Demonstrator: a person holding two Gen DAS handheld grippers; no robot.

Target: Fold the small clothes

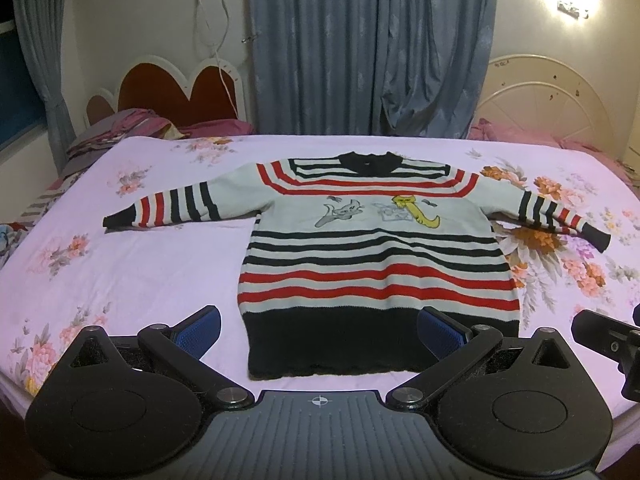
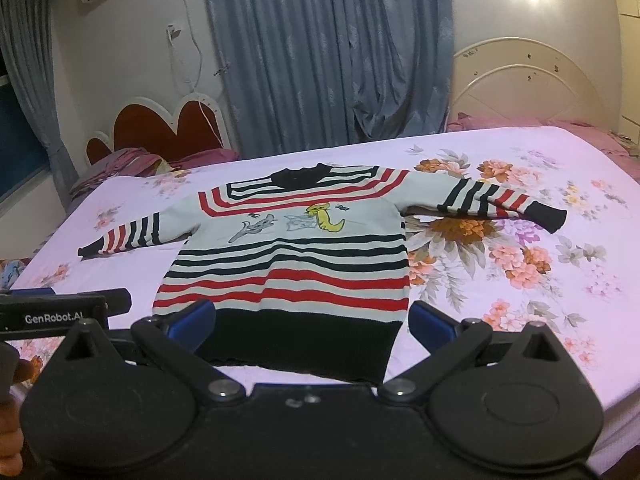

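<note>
At the centre of the left wrist view, a small striped sweater is laid flat, front up, on a bed covered by a lilac floral sheet. Both sleeves are spread outward toward the left and right of the frame, and the black hem is set nearest the camera, a layout that appears chosen so each part can be reached for folding. Bands of black, red and pale grey are seen across the body, with a black collar at the top and small cartoon figures in grey and yellow on the chest. Along the lower edge, the left gripper is held released, its blue pads wide apart just before the hem, nothing between them. Part of the other tool is glimpsed at the lower right edge.

In the right wrist view, the same sweater is shown left of centre, slightly angled, its right-hand sleeve stretched across large orange flowers in the upper right. The right gripper is likewise released at the bottom of the frame, its pads spread to either side of the black hem and holding nothing. Folding is judged not yet begun. Blue curtains are hung behind the bed.
</note>
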